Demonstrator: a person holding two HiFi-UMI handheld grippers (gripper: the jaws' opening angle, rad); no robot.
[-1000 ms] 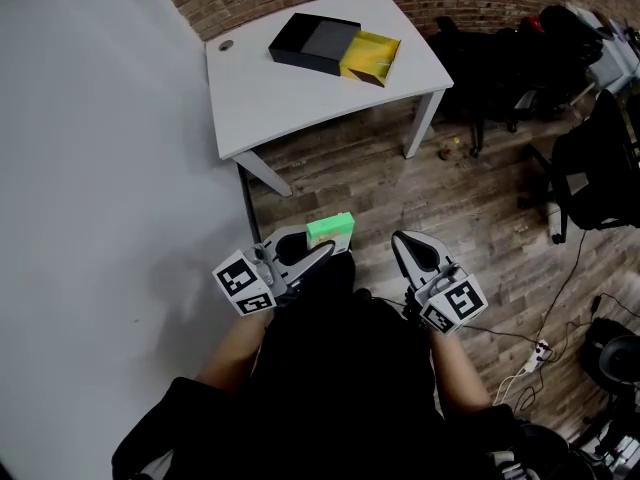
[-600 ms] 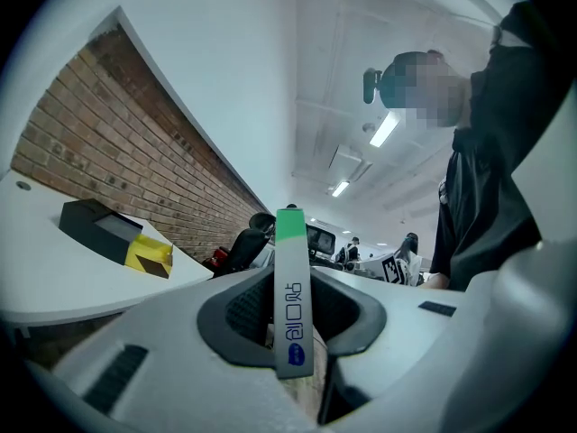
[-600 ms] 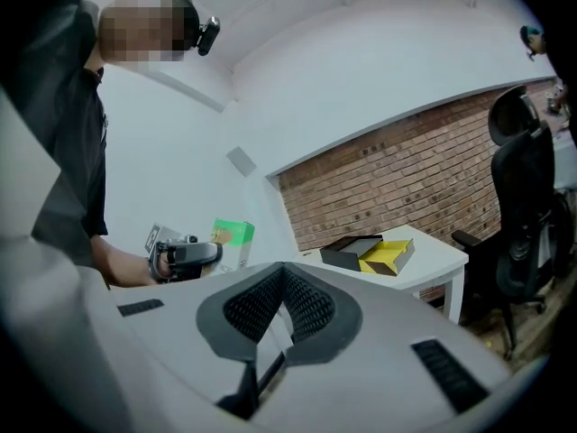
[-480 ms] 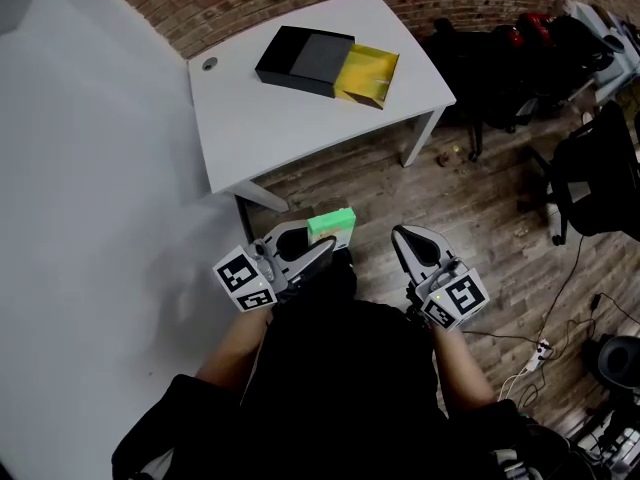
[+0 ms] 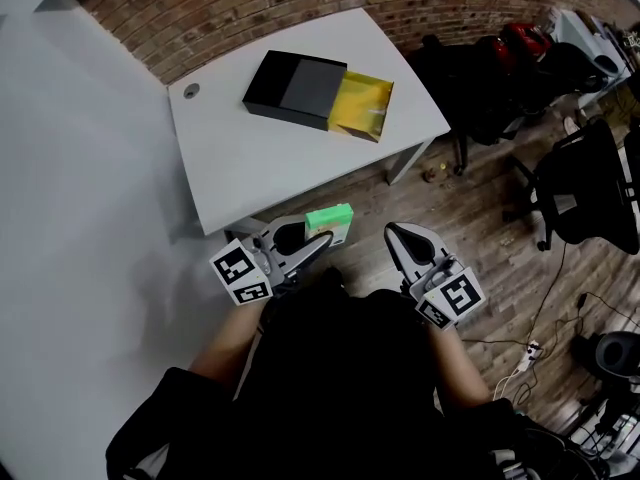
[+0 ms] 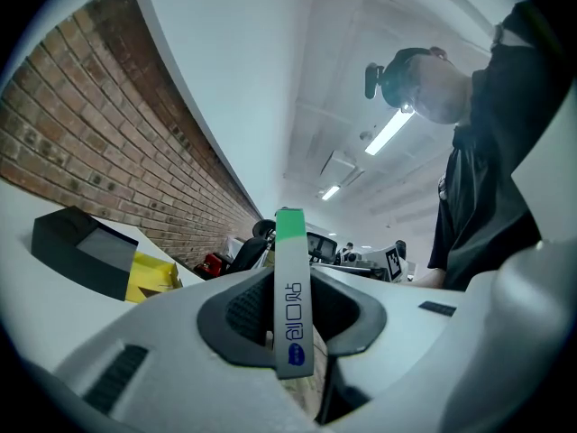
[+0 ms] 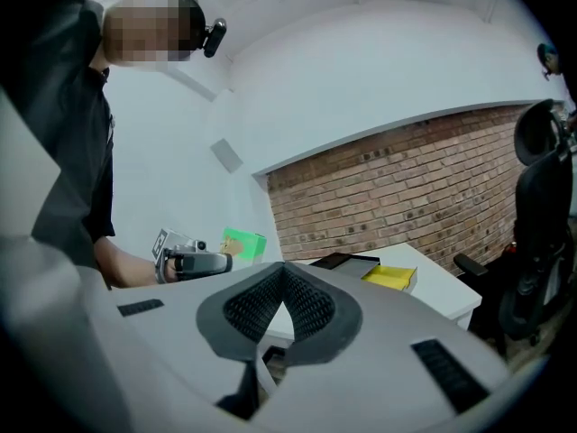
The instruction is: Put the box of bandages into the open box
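A slim green and white box of bandages (image 5: 330, 218) is clamped on edge in my left gripper (image 5: 322, 236), just off the near edge of the white table (image 5: 260, 158). In the left gripper view the box of bandages (image 6: 290, 305) stands upright between the pads of the left gripper (image 6: 290, 282). The open box (image 5: 290, 86) is black with a yellow part (image 5: 362, 103) pulled out to its right, at the table's far side. My right gripper (image 5: 398, 236) hangs beside the left one, jaws together, holding nothing. The right gripper view shows the bandage box (image 7: 243, 242) and the open box (image 7: 347, 262).
A brick wall (image 5: 250, 8) runs behind the table, a white wall lies to the left. Black office chairs (image 5: 585, 183) and bags stand at the right. Cables and a power strip (image 5: 530, 348) lie on the wooden floor. The table has a round cable hole (image 5: 190, 89).
Both grippers have moved forward toward the table, which now lies closer in the head view. The bandage box stays gripped in the left gripper; the right gripper stays shut.
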